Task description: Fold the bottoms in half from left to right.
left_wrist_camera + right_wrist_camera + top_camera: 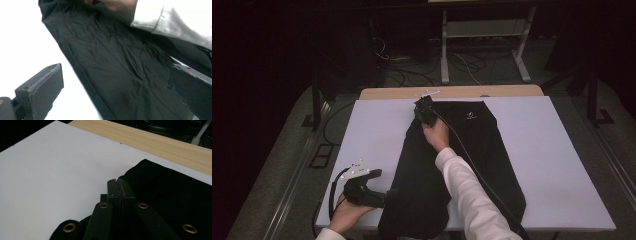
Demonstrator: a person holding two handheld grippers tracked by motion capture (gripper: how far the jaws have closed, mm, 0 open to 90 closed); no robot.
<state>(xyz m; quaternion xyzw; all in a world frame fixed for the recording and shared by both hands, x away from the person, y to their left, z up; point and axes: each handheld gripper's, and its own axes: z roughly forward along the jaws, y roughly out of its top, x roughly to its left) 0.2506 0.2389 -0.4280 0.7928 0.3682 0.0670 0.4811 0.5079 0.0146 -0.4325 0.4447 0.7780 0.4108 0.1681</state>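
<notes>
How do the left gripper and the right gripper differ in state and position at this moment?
The left gripper has its jaws wide open, while the right gripper has its jaws shut. The left gripper is at the near edge of the black garment; the right gripper is at its far corner. Both are hand-held.

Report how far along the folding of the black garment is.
Done: the black garment lies on the white board, its left side bunched inward. In hand: the right gripper pinches its far left edge, fingers shut. Left: the left gripper, open beside the near edge, has yet to grip.
</notes>
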